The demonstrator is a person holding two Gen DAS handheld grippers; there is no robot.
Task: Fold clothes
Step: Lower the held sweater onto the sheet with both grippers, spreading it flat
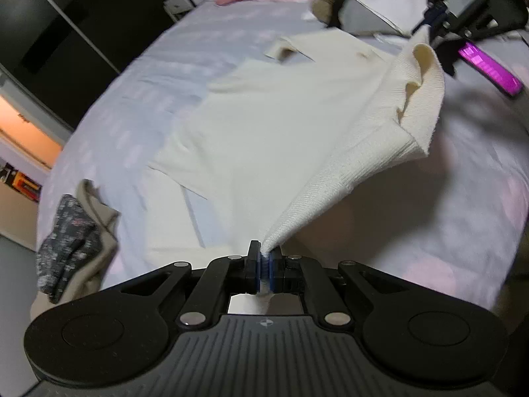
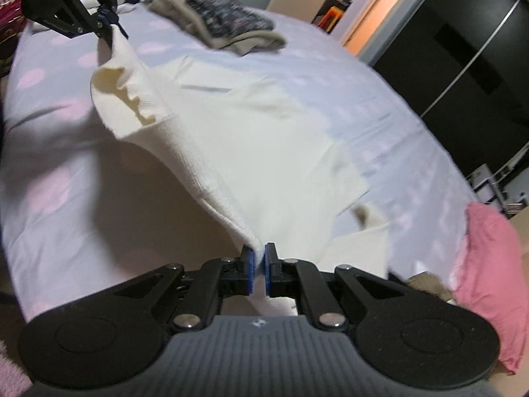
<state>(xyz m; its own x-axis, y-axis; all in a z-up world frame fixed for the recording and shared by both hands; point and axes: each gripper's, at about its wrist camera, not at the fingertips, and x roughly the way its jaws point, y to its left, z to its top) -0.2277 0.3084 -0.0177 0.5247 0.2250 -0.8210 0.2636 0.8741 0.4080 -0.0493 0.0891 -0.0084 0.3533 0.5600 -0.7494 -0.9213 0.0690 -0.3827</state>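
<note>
A big bed (image 1: 463,198) with a pale sheet fills both views. Pink spots dot the sheet.

On the bed lies a cream shirt (image 1: 258,139). Most of it rests flat in the middle of the bed, with the collar at the far side in the left view. One edge is lifted off the sheet and hangs like a little tent between the two claws.

A pink cloth (image 2: 489,264) sits at the right edge of the bed in the right view. A dark speckled cloth (image 1: 69,241) lies on a tan one at the near left in the left view. These look like clothes waiting their turn.

The left gripper (image 1: 263,264) is pinched tight on one corner of the lifted edge. The right gripper (image 2: 259,271) is pinched tight on the other corner.

The fold looks only just begun. The shirt is spread out and its edge is picked up, but no part is laid over another yet. The lifted edge must be carried across and set down, and the other clothes are left to fold.
</note>
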